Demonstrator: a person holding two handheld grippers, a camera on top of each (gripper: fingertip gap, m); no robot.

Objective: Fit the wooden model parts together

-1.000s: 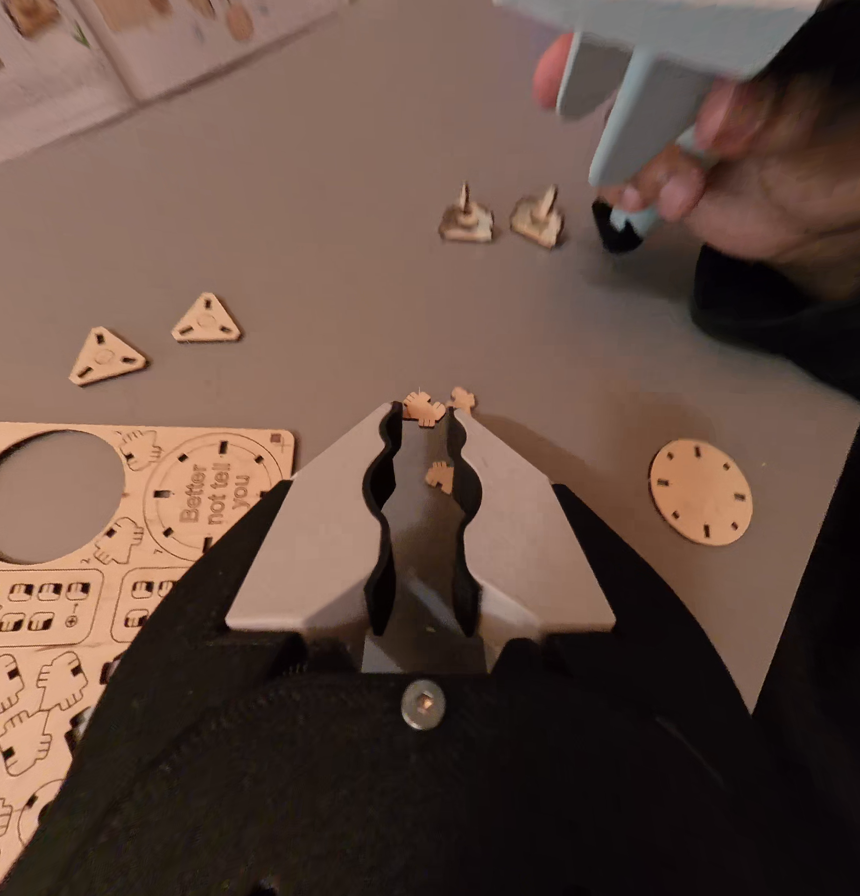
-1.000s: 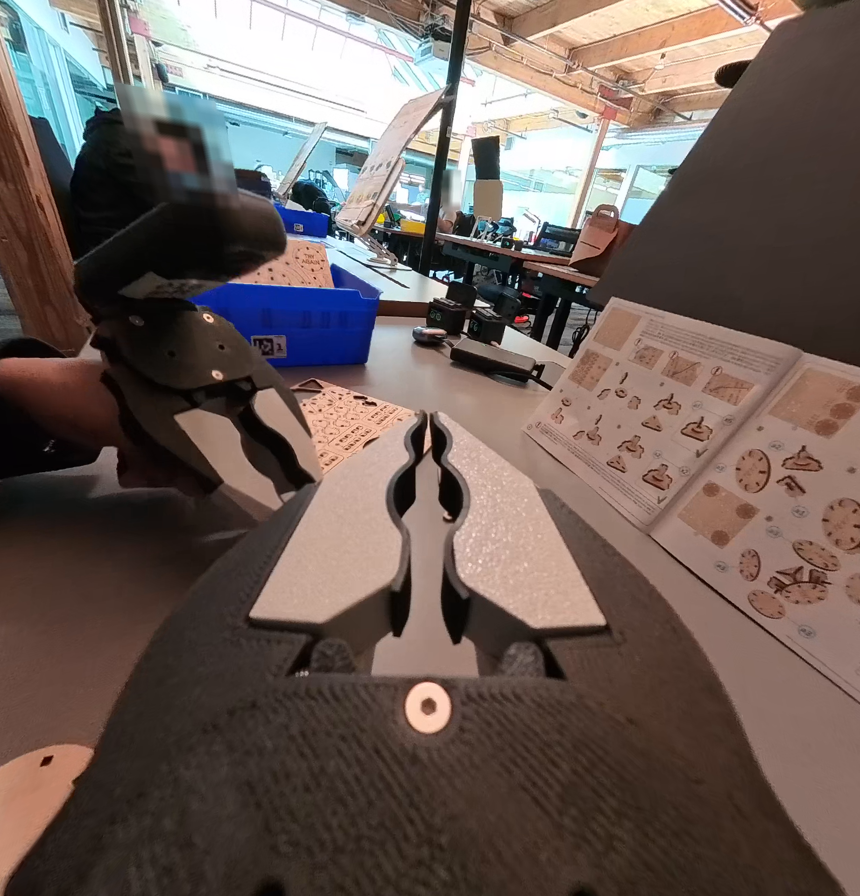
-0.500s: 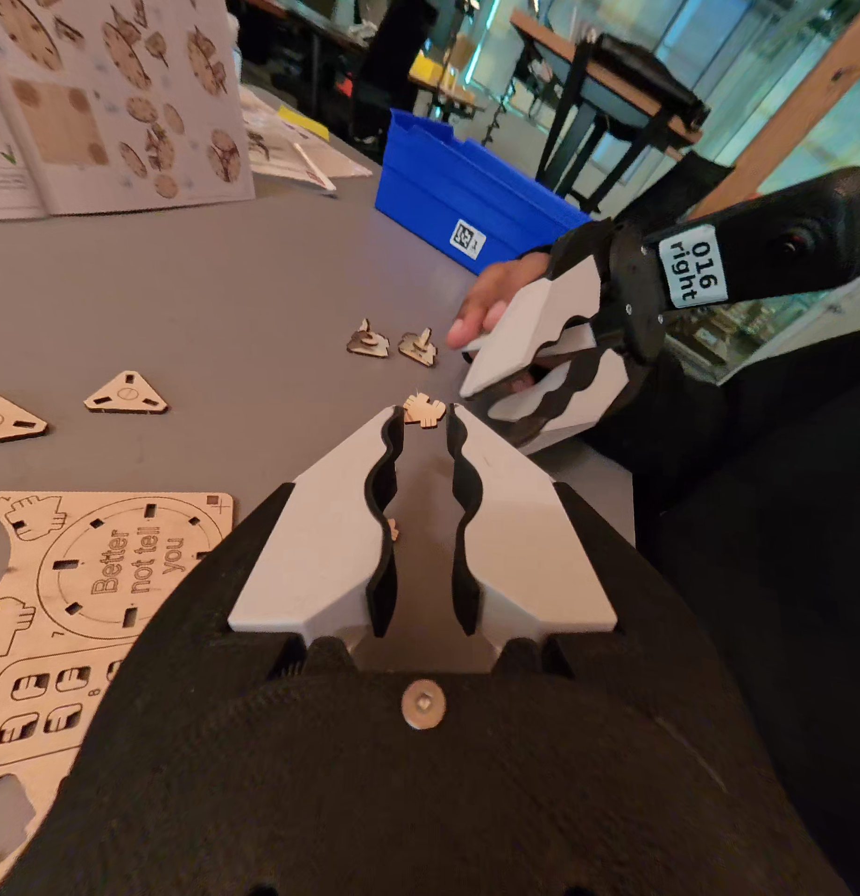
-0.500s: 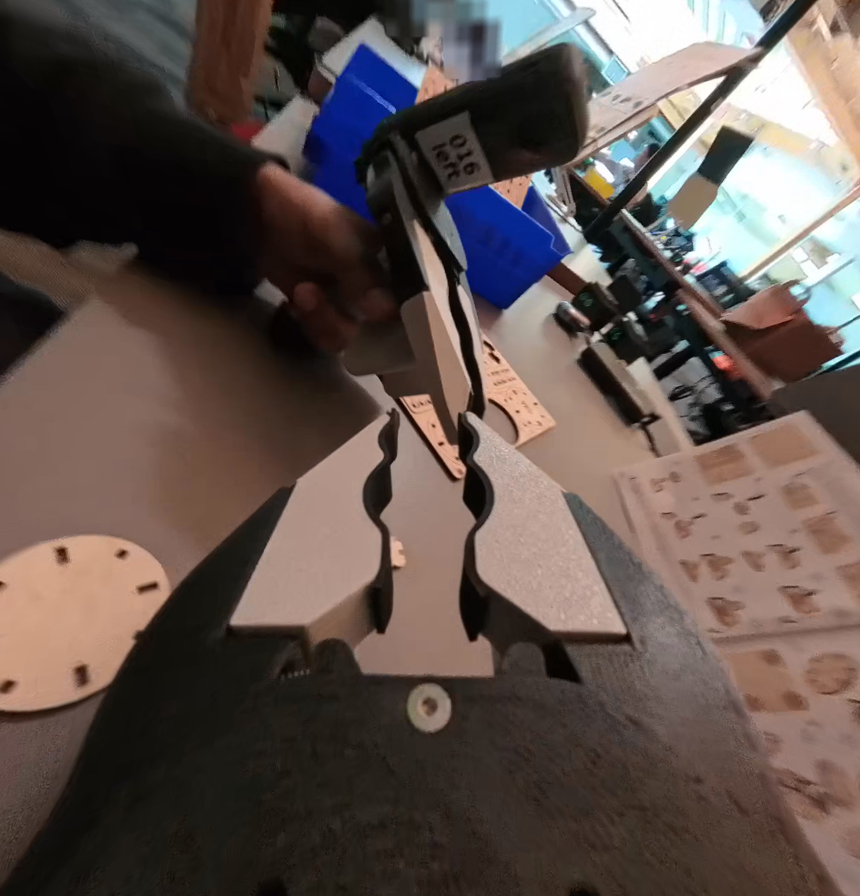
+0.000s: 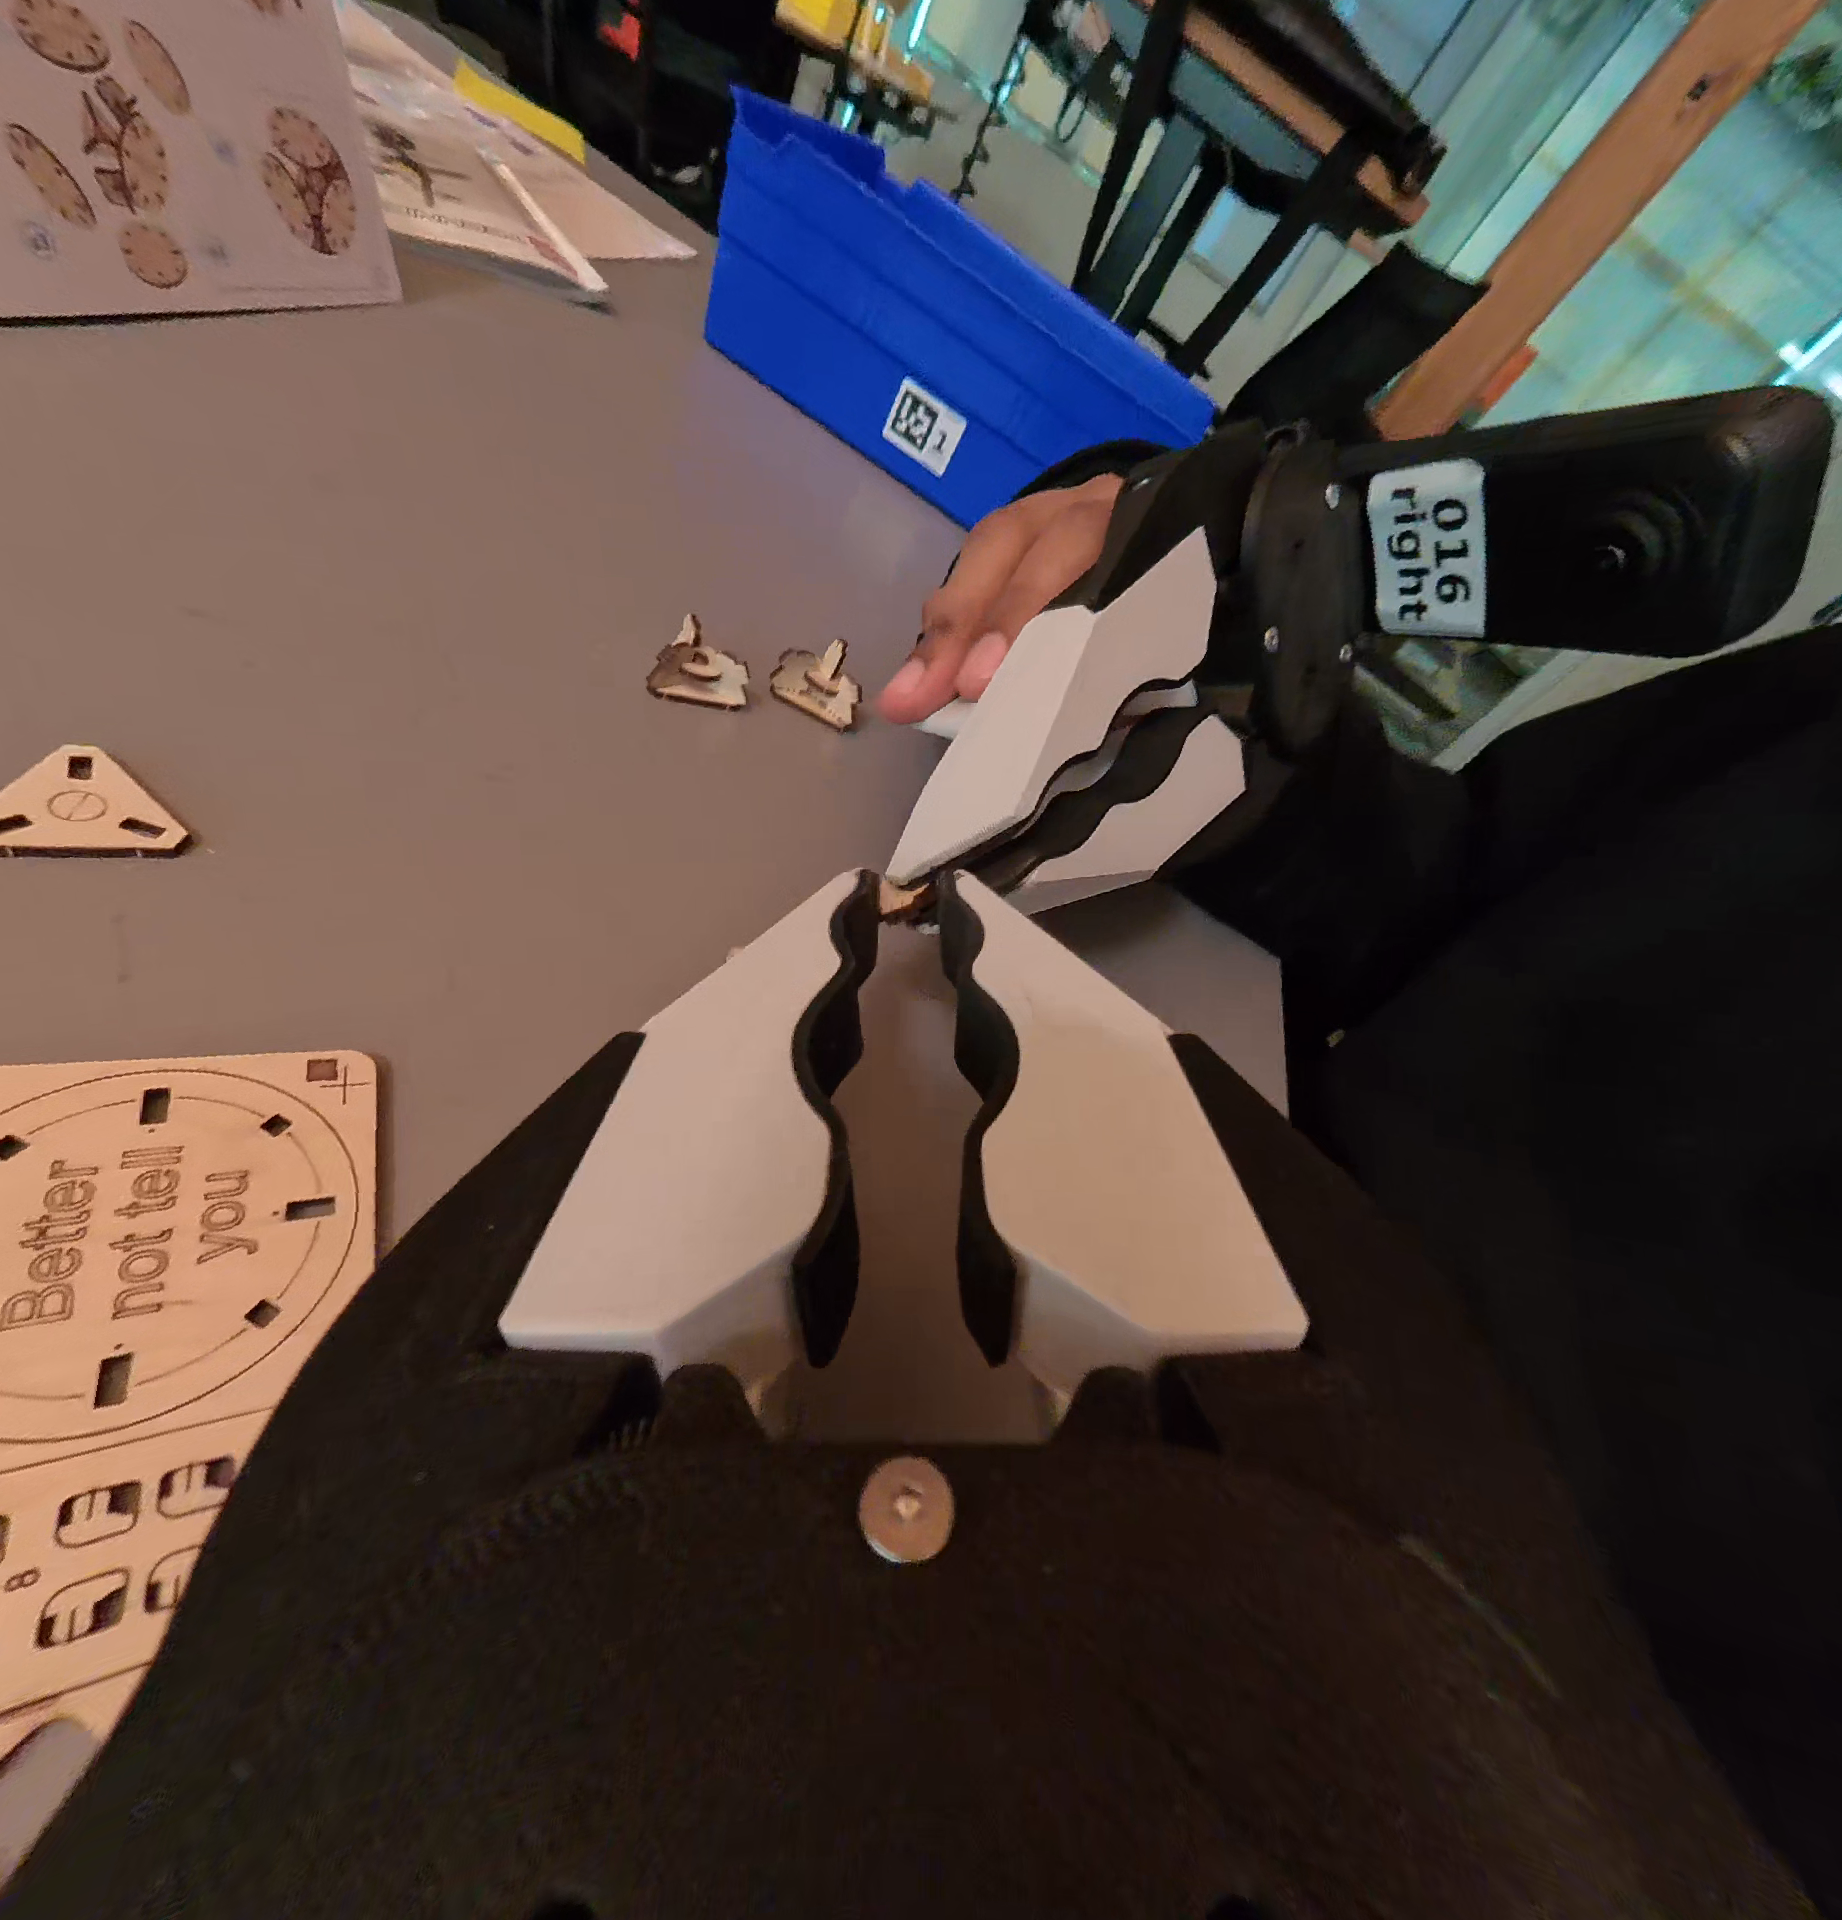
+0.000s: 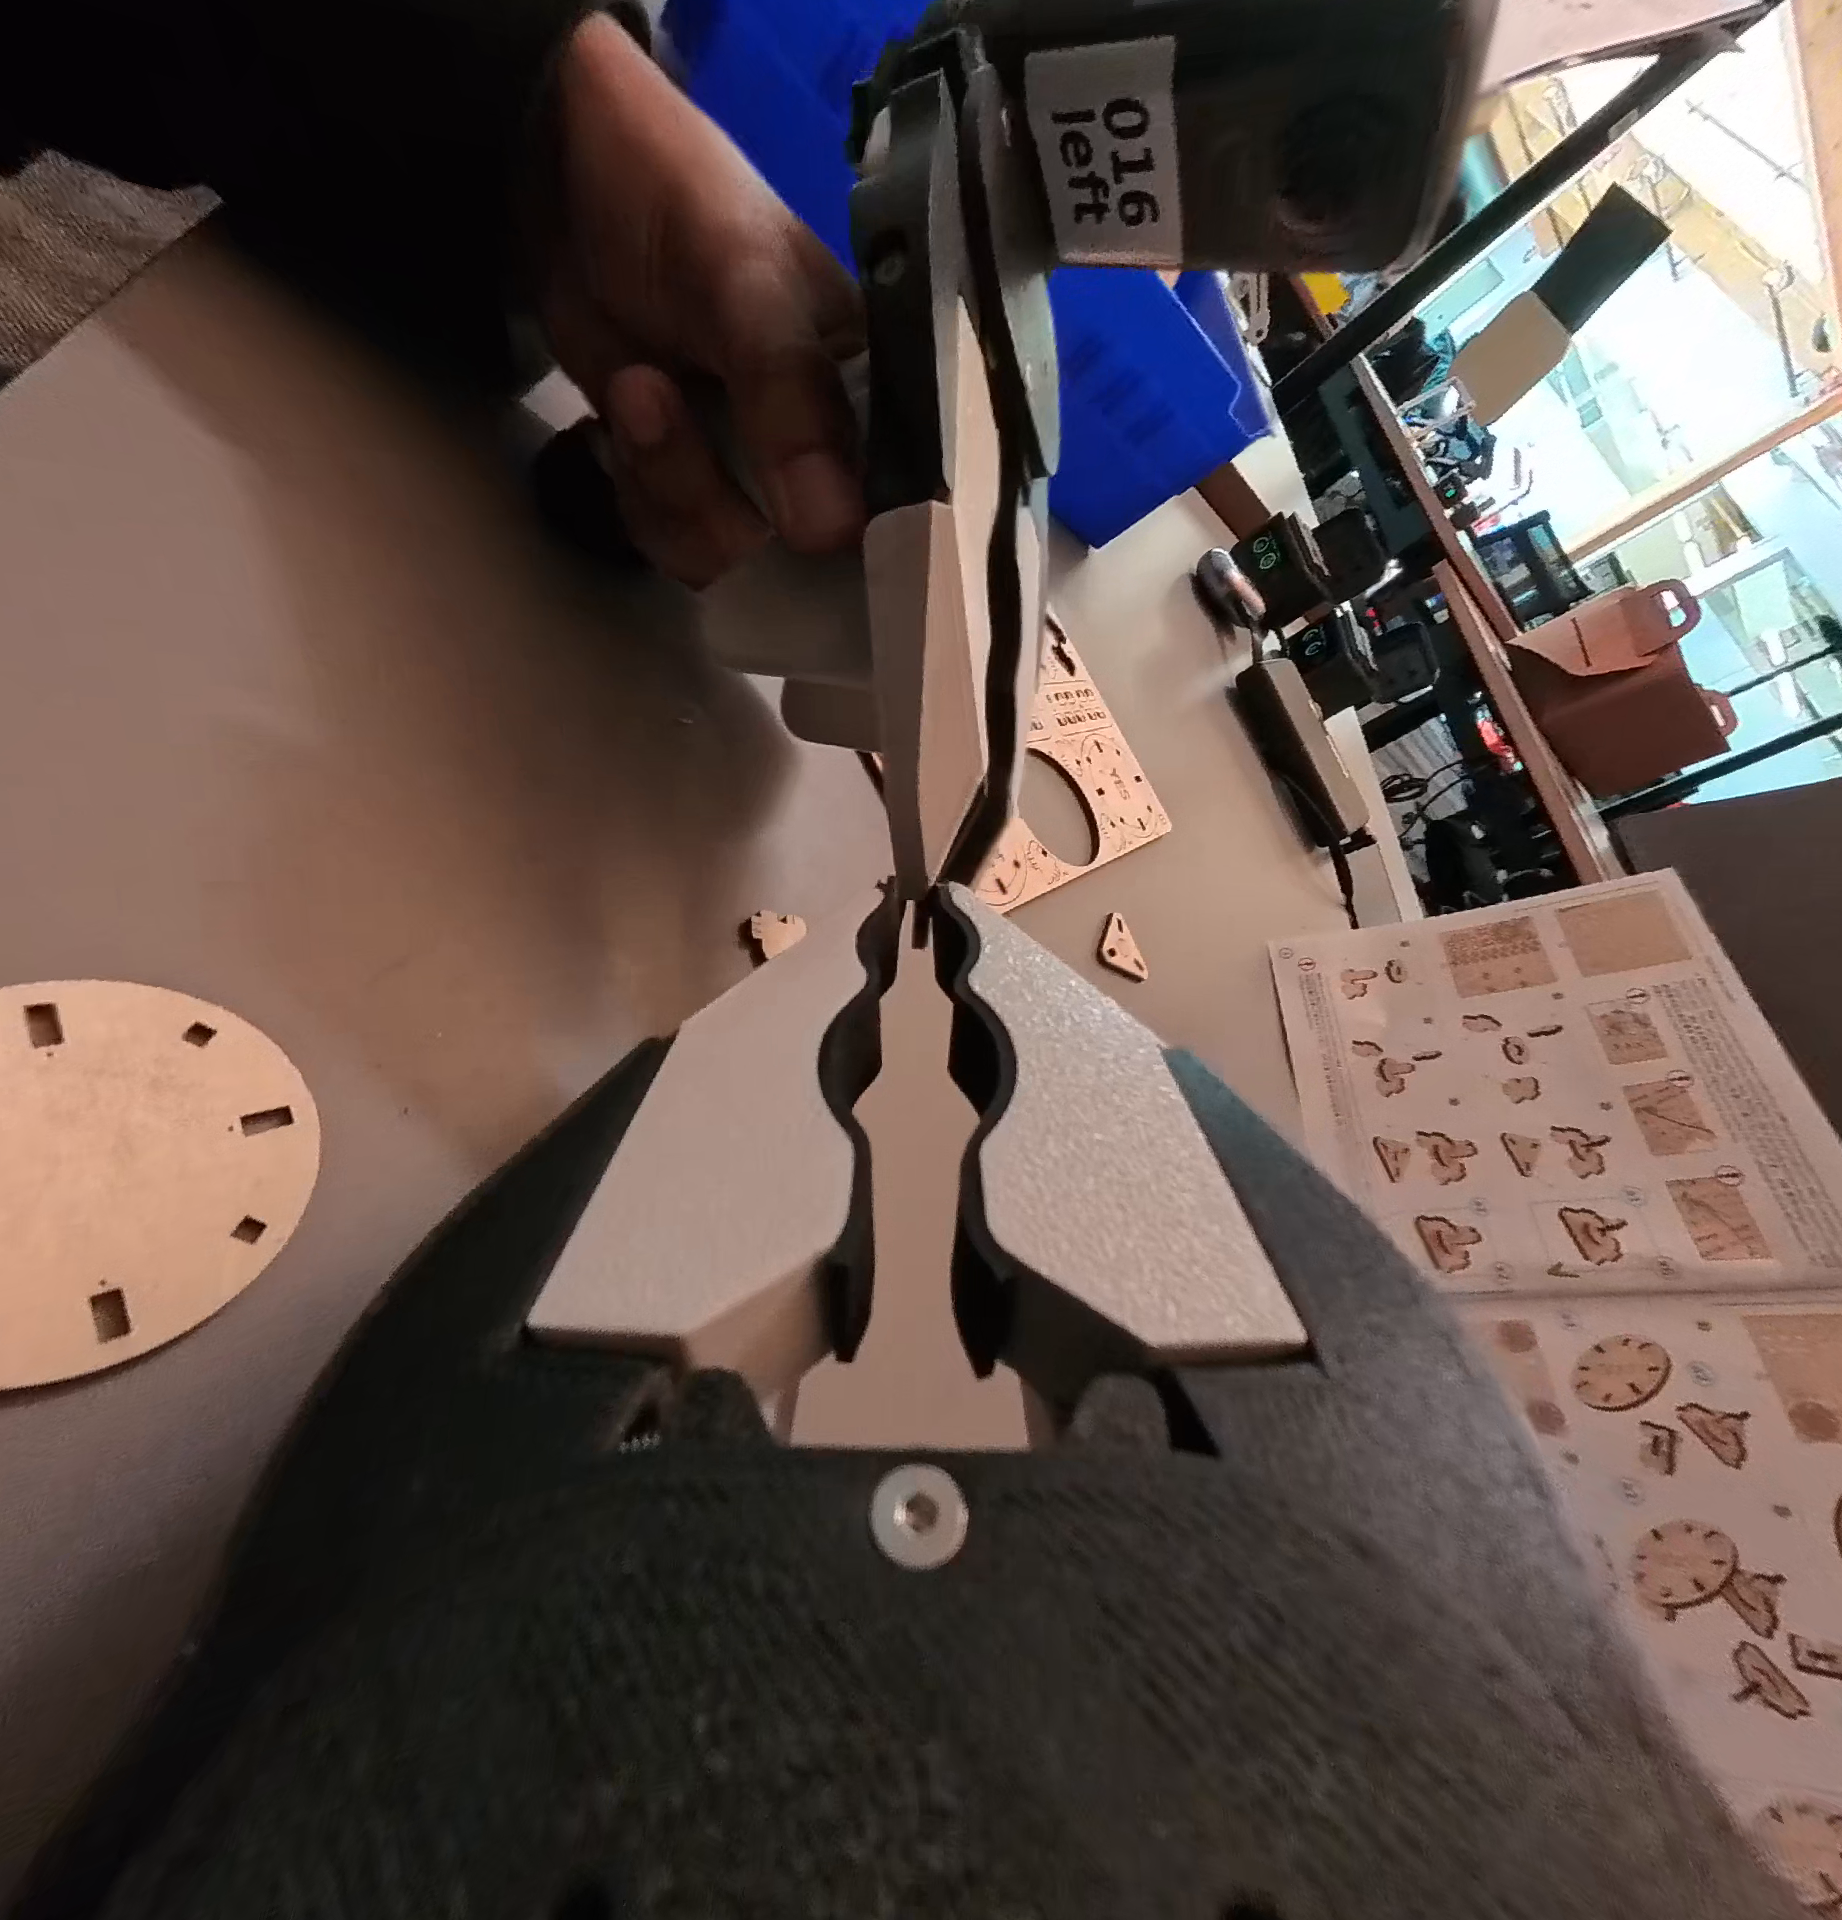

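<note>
Left gripper [image 5: 901, 902] pinches a small wooden piece [image 5: 896, 900] at its tips, and right gripper [image 5: 938, 878], reaching from two o'clock, stands narrow around it, pressing or not I cannot tell.

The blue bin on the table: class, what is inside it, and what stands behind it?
The blue bin shows only its outer wall and rim, so its contents are hidden. Behind it stand black table legs and a wooden post. The hand and right gripper cover its near corner.

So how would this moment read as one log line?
left hand-held gripper: shut on wooden piece | right hand-held gripper: tips at same piece | both above table
</note>
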